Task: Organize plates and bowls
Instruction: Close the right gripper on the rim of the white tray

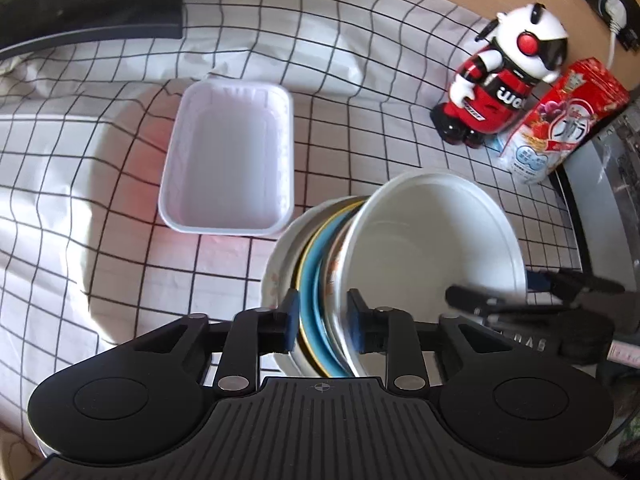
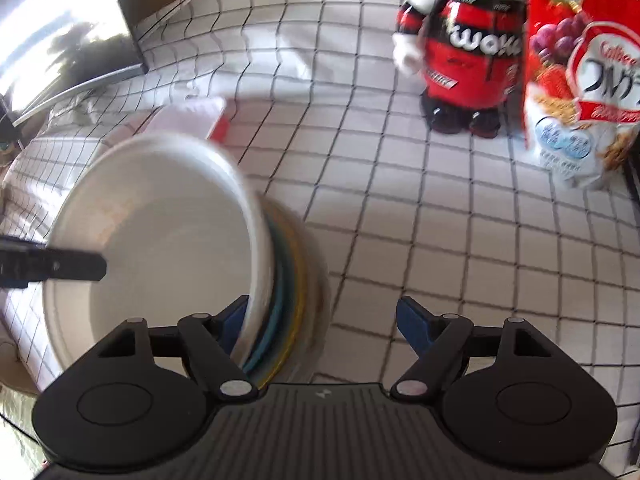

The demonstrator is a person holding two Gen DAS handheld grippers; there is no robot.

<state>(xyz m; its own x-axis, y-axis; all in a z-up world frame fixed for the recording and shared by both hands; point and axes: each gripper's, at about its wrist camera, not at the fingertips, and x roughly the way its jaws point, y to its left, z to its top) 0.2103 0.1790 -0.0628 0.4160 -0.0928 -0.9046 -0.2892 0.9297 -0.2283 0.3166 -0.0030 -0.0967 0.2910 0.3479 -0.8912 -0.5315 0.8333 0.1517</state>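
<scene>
A tilted stack of nested crockery (image 1: pixel 320 280), a white bowl (image 1: pixel 436 248) fronting blue, yellow-rimmed and floral plates, stands on edge over a black-gridded white tablecloth (image 1: pixel 100 220), near a white rectangular plastic tray (image 1: pixel 228 160). The left gripper (image 1: pixel 323 322) clamps the stack's lower rims between its blue pads. The right gripper (image 2: pixel 320 326) stands apart, one finger inside the bowl. The glazed ware looks heavy, slick and breakable; gripping all rims together seems safest.
</scene>
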